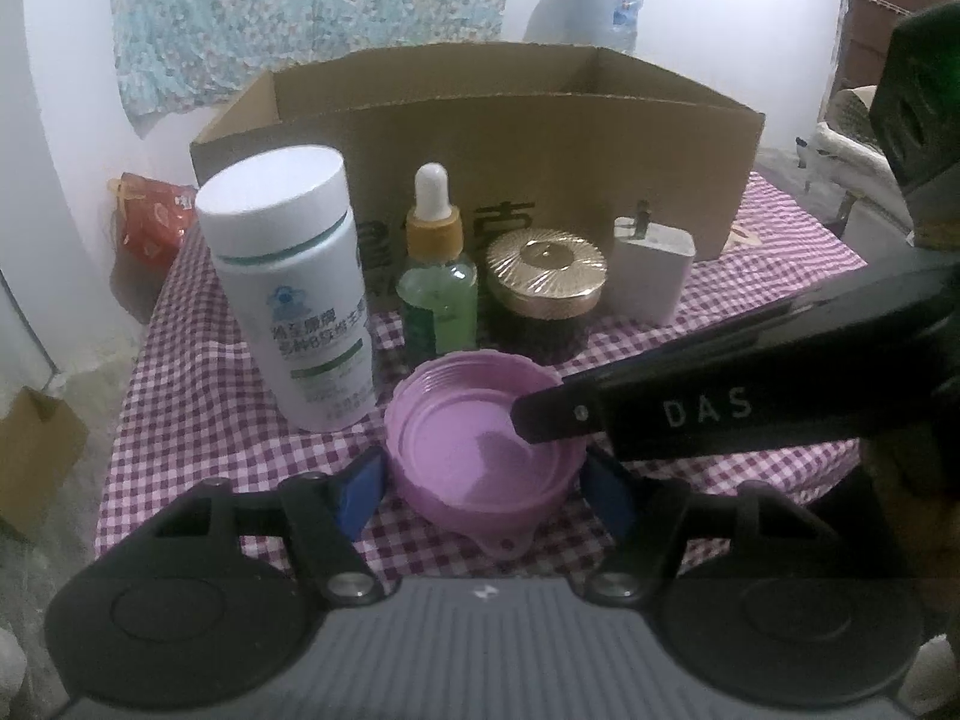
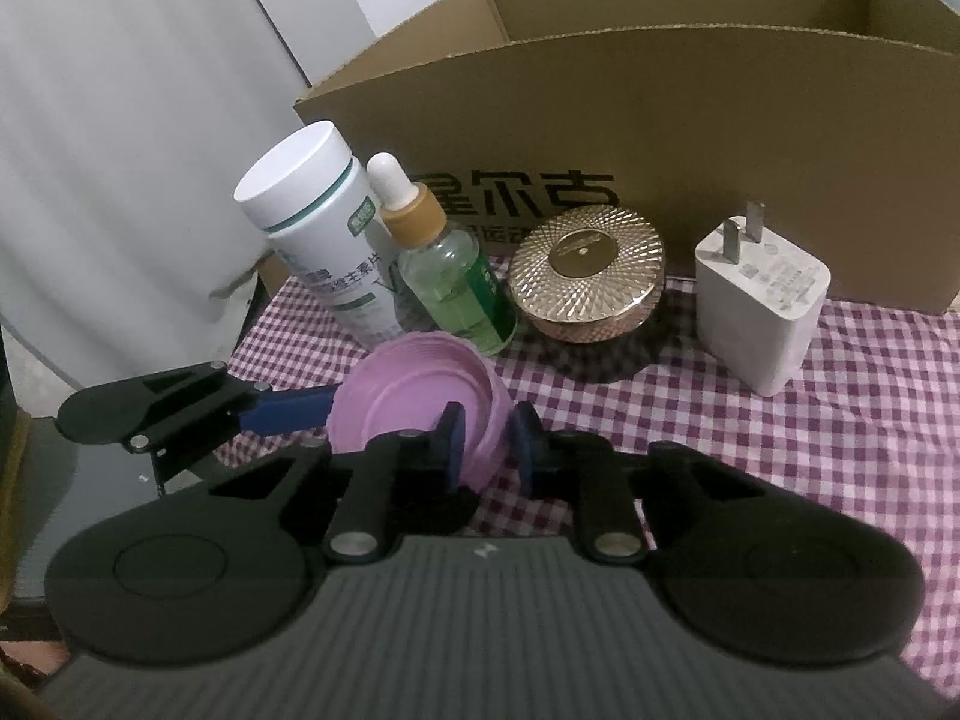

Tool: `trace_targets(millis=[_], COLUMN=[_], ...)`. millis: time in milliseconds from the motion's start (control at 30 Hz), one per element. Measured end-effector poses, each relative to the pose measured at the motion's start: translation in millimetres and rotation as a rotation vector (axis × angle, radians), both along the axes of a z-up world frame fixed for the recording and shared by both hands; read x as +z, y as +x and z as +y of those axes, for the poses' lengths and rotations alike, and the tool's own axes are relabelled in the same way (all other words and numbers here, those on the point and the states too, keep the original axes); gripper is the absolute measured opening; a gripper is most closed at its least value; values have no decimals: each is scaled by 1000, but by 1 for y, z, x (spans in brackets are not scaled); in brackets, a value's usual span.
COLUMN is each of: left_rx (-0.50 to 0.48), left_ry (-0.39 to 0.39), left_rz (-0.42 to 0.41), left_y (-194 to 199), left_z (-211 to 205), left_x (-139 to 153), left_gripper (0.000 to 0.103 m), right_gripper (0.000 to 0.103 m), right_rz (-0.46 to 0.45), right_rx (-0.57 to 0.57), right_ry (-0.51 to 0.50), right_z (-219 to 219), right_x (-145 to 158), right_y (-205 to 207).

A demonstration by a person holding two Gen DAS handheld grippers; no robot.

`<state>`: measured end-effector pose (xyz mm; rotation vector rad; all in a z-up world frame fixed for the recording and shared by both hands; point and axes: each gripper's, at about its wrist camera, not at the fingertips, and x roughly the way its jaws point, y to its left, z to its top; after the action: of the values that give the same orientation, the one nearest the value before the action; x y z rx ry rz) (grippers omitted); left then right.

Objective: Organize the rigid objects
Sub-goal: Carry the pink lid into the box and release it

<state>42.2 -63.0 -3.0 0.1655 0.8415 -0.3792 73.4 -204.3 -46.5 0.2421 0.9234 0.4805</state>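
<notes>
- The right gripper [image 2: 487, 441] is seen clamped on the wall of the pink lid [image 2: 414, 402]: one blue pad sits inside the rim, the other outside, and the jaws are nearly together.
- The left gripper [image 1: 483, 489] is set around the same lid [image 1: 480, 438], its blue pads [image 1: 360, 489] lying just beside the rim on both sides with the jaws partly apart; whether the pads press on the lid cannot be told.
- The lid is shown open side up on the checked cloth [image 2: 840, 408].
- Beyond the jaws a white bottle [image 1: 288, 282], a green dropper bottle [image 1: 441, 294], a gold-lidded jar [image 1: 543, 288] and a white charger [image 1: 651, 276] are lined up.
- Behind that row an open cardboard box [image 1: 540, 138] is placed.
</notes>
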Motion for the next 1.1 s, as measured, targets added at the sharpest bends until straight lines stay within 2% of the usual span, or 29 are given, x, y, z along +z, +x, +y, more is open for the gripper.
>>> trace_targets(millis=[167, 367, 500, 633, 767, 900, 967, 1100], left_rx=[-14, -45, -71, -82, -94, -88, -67, -41], left_ry=[8, 19, 10, -4, -14, 10, 13, 55], left_rz=[-48, -144, -200, -219, -183, -108, -51, 78], left_y=[-13, -24, -9, 22, 69, 123, 153, 205], left_z=[-5, -12, -14, -18, -23, -32, -37, -49], left_x=[19, 62, 97, 128, 147, 148, 143, 118], left_gripper=[72, 72, 72, 72, 72, 72, 72, 72], right_gripper=[16, 17, 20, 21, 21, 21, 22, 23], right_rz=[-38, -138, -230, -272, -266, -195, -141, 3], right_rx=[-10, -26, -18, 18, 43, 59, 60, 60], right_ry=[9, 26, 40, 56, 70, 65, 65, 55], right_z=[-8, -20, -30, -45, -62, -72, -74, -75], right_x=[19, 59, 92, 127, 156, 169, 169, 146], right_y=[-15, -35, -32, -3, 40, 100, 135, 200])
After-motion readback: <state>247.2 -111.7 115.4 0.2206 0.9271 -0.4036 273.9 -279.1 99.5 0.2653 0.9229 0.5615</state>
